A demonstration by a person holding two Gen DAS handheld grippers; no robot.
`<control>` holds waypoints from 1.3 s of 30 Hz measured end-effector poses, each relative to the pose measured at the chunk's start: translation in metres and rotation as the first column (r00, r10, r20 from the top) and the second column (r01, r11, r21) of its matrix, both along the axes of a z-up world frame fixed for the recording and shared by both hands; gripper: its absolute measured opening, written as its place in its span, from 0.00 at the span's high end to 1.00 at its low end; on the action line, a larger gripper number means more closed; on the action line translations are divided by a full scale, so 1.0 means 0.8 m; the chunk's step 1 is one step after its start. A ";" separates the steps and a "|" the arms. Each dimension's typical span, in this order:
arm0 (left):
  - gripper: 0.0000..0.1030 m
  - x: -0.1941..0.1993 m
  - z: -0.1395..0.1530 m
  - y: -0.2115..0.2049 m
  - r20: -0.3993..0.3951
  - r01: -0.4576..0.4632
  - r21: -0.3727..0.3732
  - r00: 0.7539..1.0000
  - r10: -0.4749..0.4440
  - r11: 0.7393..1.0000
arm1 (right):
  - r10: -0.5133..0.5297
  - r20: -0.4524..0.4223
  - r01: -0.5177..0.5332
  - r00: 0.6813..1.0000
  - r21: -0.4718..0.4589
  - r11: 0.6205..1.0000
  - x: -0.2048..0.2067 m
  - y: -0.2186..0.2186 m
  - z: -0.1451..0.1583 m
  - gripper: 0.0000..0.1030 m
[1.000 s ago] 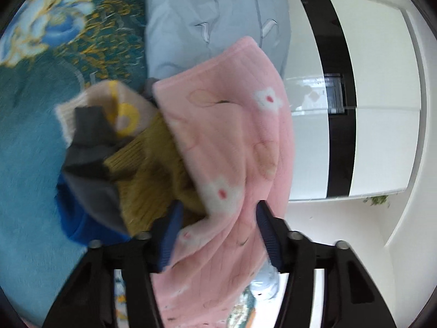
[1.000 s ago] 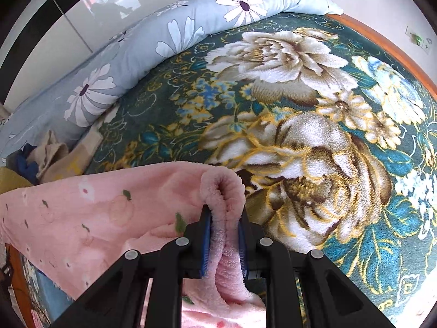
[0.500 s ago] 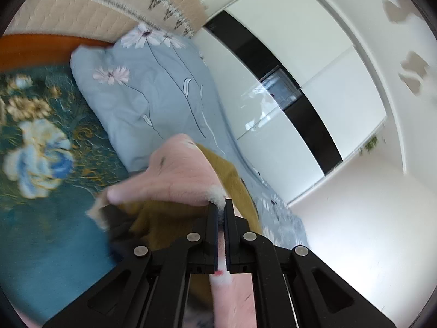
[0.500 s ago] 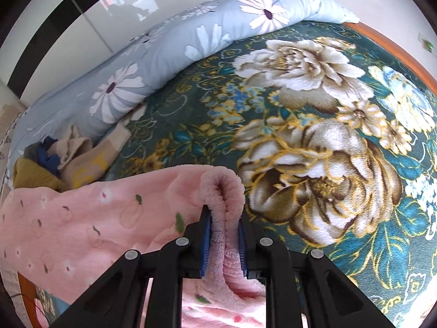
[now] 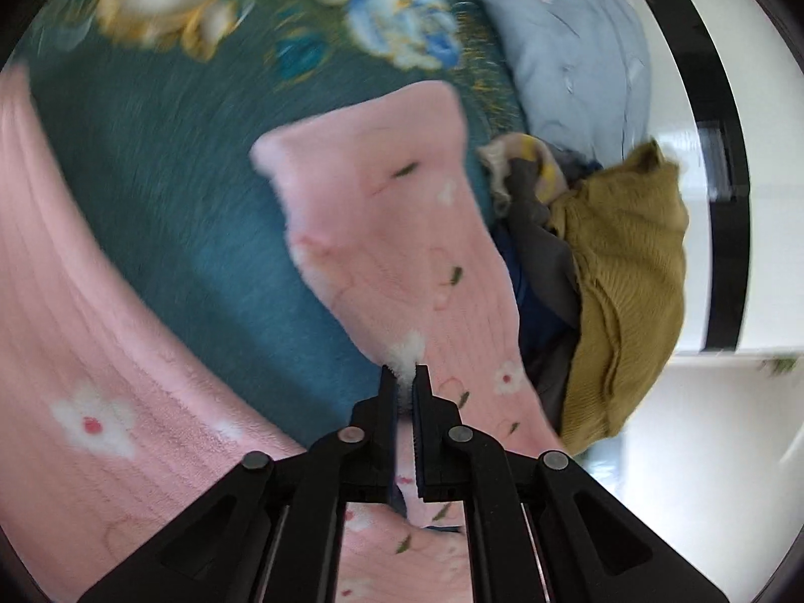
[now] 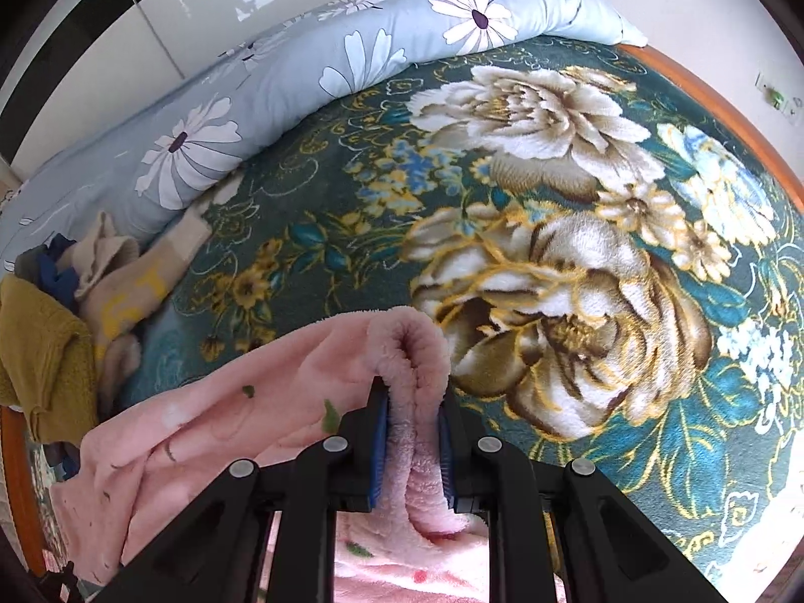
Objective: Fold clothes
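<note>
1. Left gripper (image 5: 404, 377): jaws nearly together, pinched on a fluffy edge of the pink fleece garment (image 5: 402, 231); white pile pokes out above the tips.
2. Left jaws just closed down from a wider gap, fleece between them.
3. From that pinch, a pink flap with white flowers and small green leaf marks stretches away over the floral blanket (image 5: 166, 211); square far corner lifted clear of the blanket.
4. More pink fleece spread along the left and bottom of the left wrist view, ribbed, one white flower with red centre.
5. Left wrist view blurred; fine detail unreadable.
6. Right gripper (image 6: 414, 417): jaws a little apart, blue pads pressed on a thick doubled fold of the same garment (image 6: 226, 417); fold bulges above the fingertips.
7. Rest of the garment hangs left of and below the right gripper, resting over the blanket (image 6: 553, 251) near its front edge.
8. Blanket: teal plush, big cream and gold flowers, covers the bed.
9. Pale blue daisy-print quilt (image 6: 261, 115) rolled along the blanket's far edge.
10. Clothes pile at the blanket's corner, against the quilt: mustard knit sweater (image 5: 623, 271), grey and blue pieces, a beige garment with yellow print (image 6: 130, 291).
11. White and black glossy wardrobe (image 5: 723, 191) behind the quilt.
</note>
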State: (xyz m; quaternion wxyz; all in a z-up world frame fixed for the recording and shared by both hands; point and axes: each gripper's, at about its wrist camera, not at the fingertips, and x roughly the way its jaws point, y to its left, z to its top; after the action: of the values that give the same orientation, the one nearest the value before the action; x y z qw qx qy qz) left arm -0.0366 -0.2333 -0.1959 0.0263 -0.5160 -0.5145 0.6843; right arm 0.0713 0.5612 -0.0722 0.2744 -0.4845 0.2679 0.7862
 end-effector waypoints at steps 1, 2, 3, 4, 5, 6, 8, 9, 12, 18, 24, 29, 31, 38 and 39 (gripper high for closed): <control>0.88 0.006 -0.006 -0.010 -0.005 -0.036 0.032 0.999 0.036 0.999 | -0.001 0.000 0.001 1.000 0.001 1.000 0.000 -0.001 0.001 0.82; 0.82 0.010 -0.009 -0.022 -0.013 -0.077 0.051 0.997 0.078 0.996 | -0.002 0.001 0.002 1.000 0.002 1.000 -0.001 -0.002 0.003 0.82; 0.65 0.015 -0.012 -0.034 -0.021 -0.120 0.066 0.992 0.121 0.991 | -0.003 0.004 0.003 1.000 0.003 1.000 -0.001 -0.003 0.002 0.82; 0.56 0.015 -0.016 -0.045 -0.020 -0.168 0.074 0.985 0.170 0.983 | -0.004 0.008 0.004 1.000 0.003 1.000 -0.001 -0.004 0.002 0.82; 0.55 0.015 -0.022 -0.056 -0.017 -0.217 0.079 0.976 0.219 0.973 | -0.006 0.012 0.006 1.000 0.003 1.000 0.000 -0.005 0.001 0.82; 0.53 0.012 -0.029 -0.066 -0.010 -0.254 0.093 0.967 0.256 0.963 | -0.011 0.016 0.011 1.000 0.001 1.000 0.001 -0.006 0.000 0.82; 0.53 0.004 -0.040 -0.081 0.009 -0.312 0.130 0.950 0.314 0.941 | -0.023 0.023 0.023 0.999 -0.004 1.000 0.003 -0.007 -0.002 0.82; 0.53 -0.002 -0.047 -0.085 0.018 -0.331 0.160 0.943 0.333 0.930 | -0.025 0.026 0.025 0.999 -0.004 1.000 0.004 -0.007 -0.003 0.82; 0.56 -0.020 -0.066 -0.089 0.065 -0.378 0.260 0.925 0.374 0.888 | -0.025 0.038 0.025 0.999 0.004 1.000 0.003 -0.009 -0.002 0.82; 0.96 -0.048 -0.001 -0.111 -0.064 -0.321 0.053 0.944 0.324 0.945 | -0.017 0.065 0.016 0.998 0.023 1.000 -0.009 -0.013 0.000 0.82; 0.96 -0.043 0.103 -0.170 -0.354 -0.308 -0.083 0.898 0.261 0.948 | -0.018 0.003 0.017 1.000 0.049 0.999 -0.009 -0.013 0.013 0.82; 0.96 -0.034 0.022 -0.202 -0.108 -0.274 -0.219 0.961 0.256 0.936 | 0.001 0.089 -0.004 0.996 0.039 0.999 -0.024 -0.026 -0.021 0.82; 0.96 -0.021 -0.004 -0.208 -0.048 -0.296 -0.202 0.955 0.293 0.933 | 0.007 0.121 -0.012 0.993 0.042 0.999 -0.027 -0.031 -0.032 0.82; 0.97 -0.015 0.023 -0.201 -0.130 -0.314 -0.207 0.948 0.292 0.927 | 0.003 0.089 -0.009 0.996 0.070 0.997 -0.021 -0.034 -0.022 0.82; 0.96 -0.025 0.035 -0.197 -0.146 -0.287 -0.236 0.955 0.258 0.928 | 0.009 0.076 -0.014 0.997 0.074 0.997 -0.021 -0.035 -0.017 0.82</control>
State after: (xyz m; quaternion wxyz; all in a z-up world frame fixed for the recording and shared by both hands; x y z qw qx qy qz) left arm -0.0564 -0.3910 -0.1683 -0.1066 -0.3991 -0.4866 0.7698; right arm 0.0544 0.5330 -0.0857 0.2977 -0.5048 0.2250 0.7784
